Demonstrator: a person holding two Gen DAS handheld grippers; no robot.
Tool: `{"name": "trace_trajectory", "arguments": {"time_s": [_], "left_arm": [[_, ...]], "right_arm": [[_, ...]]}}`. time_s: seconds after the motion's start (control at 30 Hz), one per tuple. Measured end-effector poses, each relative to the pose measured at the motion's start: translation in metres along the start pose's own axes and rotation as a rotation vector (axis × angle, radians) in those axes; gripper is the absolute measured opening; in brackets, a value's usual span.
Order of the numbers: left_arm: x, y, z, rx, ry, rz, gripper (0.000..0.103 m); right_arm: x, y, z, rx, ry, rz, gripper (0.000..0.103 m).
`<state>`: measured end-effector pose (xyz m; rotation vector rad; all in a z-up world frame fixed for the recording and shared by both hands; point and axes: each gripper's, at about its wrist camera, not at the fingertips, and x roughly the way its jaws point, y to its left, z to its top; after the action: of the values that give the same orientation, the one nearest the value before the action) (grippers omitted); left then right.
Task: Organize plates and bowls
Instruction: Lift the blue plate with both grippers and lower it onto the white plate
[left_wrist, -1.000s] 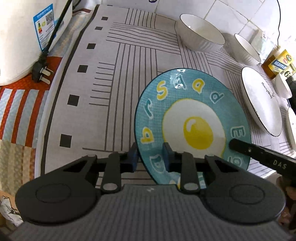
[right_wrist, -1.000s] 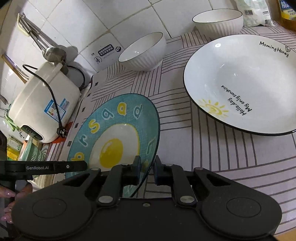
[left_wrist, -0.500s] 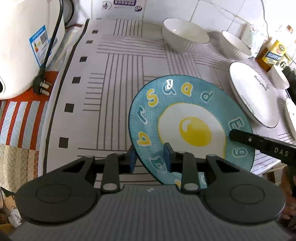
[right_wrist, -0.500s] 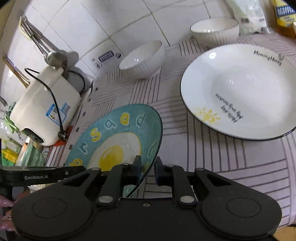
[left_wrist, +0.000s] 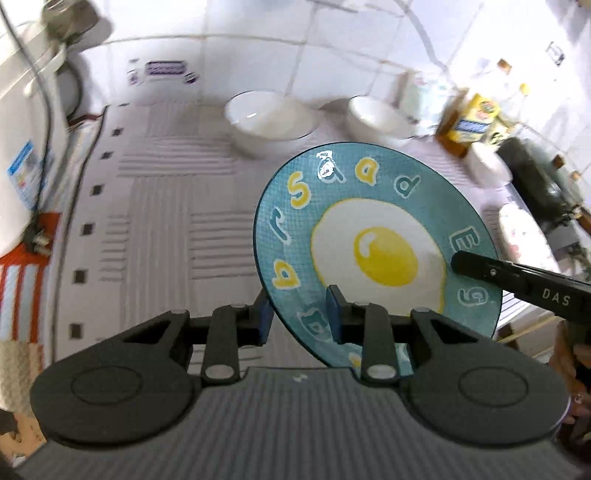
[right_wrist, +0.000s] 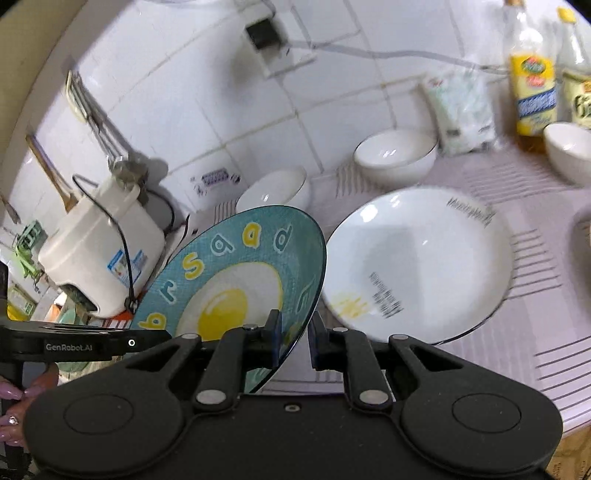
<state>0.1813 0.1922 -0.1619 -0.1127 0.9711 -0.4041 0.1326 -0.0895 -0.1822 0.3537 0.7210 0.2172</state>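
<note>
we hold the teal fried-egg plate (left_wrist: 376, 254) with both tongs at once. the left tongs (left_wrist: 297, 317) are clamped on the plate's near rim, one pad under the rim and one on its printed face. the right tongs (right_wrist: 293, 338) are closed on the opposite rim in the same way, and from the left wrist view we see their black finger (left_wrist: 517, 277) lying across the plate's right edge. the plate is tilted and clear of the worktop (left_wrist: 166, 229), above the striped mat.

on the worktop behind the plate we see two white bowls (right_wrist: 395, 157) side by side near the tiled wall. a white plate with black lettering (right_wrist: 421, 262) lies flat just beside the teal plate in the right wrist view. a white rice cooker (right_wrist: 99, 258) stands at the left end, its cord hanging over it. bottles (right_wrist: 532, 88) stand at the far right, blurred.
</note>
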Motion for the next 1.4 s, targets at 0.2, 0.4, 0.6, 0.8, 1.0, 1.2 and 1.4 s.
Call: {"name": "trace_trajectory", "arguments": {"time_s": [0.2,0.4,0.6,0.8,1.0,1.2,1.4], "left_arm": [[0.008,-0.03,0.02,0.021,-0.01,-0.068,0.027],[0.029,-0.055,0.043,0.03,0.011,-0.098,0.028],[0.06,-0.073,0.057,0.018,0.069,-0.108,0.028],[0.094,-0.079,0.067,-0.01,0.13,-0.085,0.028],[0.116,-0.086,0.073,0.007,0.17,-0.033,0.027],[0.13,-0.089,0.076,0.026,0.204,0.01,0.028],[0.139,-0.091,0.077,0.046,0.229,0.046,0.029]], "right_arm": [[-0.029,-0.019,0.022,-0.004,-0.046,-0.04,0.019],[-0.041,-0.045,0.038,0.023,-0.065,-0.072,0.02],[-0.039,-0.073,0.044,0.066,-0.054,-0.09,0.02],[-0.022,-0.092,0.044,0.079,-0.005,-0.114,0.021],[0.0,-0.111,0.04,0.129,0.039,-0.104,0.021],[0.013,-0.118,0.035,0.164,0.071,-0.111,0.021],[0.021,-0.113,0.034,0.148,0.102,-0.147,0.021]]}}
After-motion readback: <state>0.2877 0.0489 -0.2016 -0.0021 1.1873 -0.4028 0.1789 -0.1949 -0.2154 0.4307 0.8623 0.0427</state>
